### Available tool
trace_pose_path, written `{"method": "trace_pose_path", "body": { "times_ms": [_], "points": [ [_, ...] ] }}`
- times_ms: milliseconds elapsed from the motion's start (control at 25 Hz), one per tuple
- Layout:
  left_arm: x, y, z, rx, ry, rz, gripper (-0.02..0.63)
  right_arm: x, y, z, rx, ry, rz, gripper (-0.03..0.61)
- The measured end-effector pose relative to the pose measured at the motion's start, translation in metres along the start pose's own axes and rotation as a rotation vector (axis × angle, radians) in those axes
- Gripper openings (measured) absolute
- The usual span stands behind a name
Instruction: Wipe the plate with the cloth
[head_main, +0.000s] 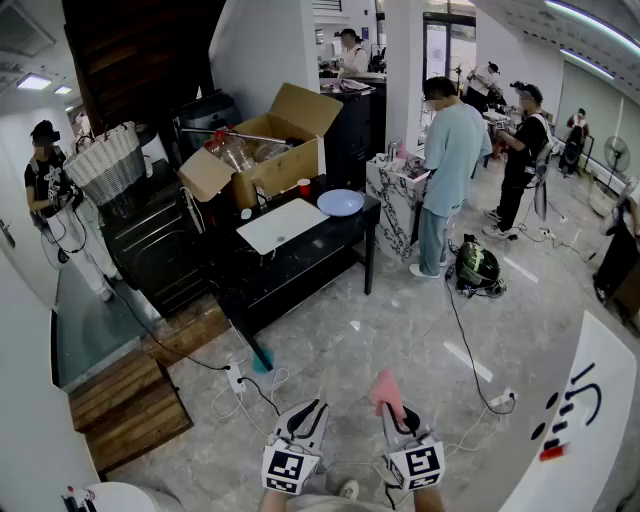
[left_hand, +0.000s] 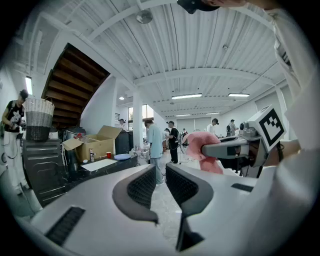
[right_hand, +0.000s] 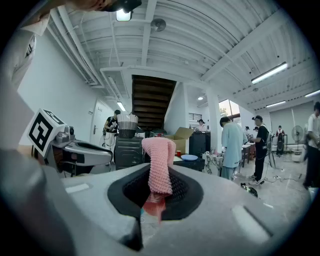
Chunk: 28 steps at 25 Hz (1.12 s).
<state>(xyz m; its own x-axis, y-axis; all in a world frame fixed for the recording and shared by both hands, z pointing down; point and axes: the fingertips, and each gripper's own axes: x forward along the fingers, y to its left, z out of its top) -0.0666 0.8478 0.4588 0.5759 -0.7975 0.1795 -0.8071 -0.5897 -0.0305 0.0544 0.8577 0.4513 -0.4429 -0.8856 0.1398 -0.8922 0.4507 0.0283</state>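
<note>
Here's the black worktop (head_main: 335, 235) well ahead across the floor, and nothing on it is within reach, so by my read the step in hand is the walk-up with the cloth at the ready. At the worktop's back left sits an open cardboard box (head_main: 265, 150). In front of that, on the worktop's middle, lies a white board (head_main: 283, 225). And there's the target, the blue plate (head_main: 341, 203), lying flat on the worktop's right end, clear of the board. A person in a pale shirt (head_main: 447, 160) stands just off that same end, so the best approach looks to be the worktop's front edge rather than round the side. Cables (head_main: 462, 330) trail over the floor between here and the worktop, so watch the feet. Now the tools, both well short of the worktop. The right gripper (head_main: 398, 412) is pinching the pink cloth (head_main: 388, 393), with a good fold standing up past the jaws and a tail hanging below. That free fold is what should meet the plate, so the pinch wants to hold firm. The left gripper (head_main: 310, 408) has a narrow gap between its jaws and nothing in it. It's free, I'd say, to steady the plate's rim so the plate doesn't skate along the worktop under the wipe.
</note>
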Motion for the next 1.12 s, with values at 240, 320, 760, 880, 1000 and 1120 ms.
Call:
{"method": "trace_pose_path", "body": {
  "times_ms": [240,320,760,880,1000,1120],
  "points": [
    [0.018,0.026,-0.002,-0.023,0.007,-0.006,0.063,0.031,-0.001,0.003,0.01,0.004,0.003,0.029],
    [0.025,0.04,-0.002,-0.027,0.007,-0.009,0.063,0.046,0.0,0.004,0.006,0.011,0.001,0.029],
    [0.071,0.126,0.005,-0.02,0.014,-0.064,0.058,0.137,-0.001,0.016,0.004,0.032,-0.05,0.029],
    [0.082,0.15,0.007,-0.025,0.013,-0.081,0.058,0.16,0.0,0.02,0.008,0.038,-0.074,0.029],
    [0.091,0.171,0.006,-0.031,0.014,-0.094,0.058,0.181,0.003,0.021,0.0,0.049,-0.081,0.029],
    [0.1,0.193,0.0,-0.03,0.024,-0.099,0.058,0.199,0.005,0.023,-0.009,0.055,-0.096,0.029]
  ]
}}
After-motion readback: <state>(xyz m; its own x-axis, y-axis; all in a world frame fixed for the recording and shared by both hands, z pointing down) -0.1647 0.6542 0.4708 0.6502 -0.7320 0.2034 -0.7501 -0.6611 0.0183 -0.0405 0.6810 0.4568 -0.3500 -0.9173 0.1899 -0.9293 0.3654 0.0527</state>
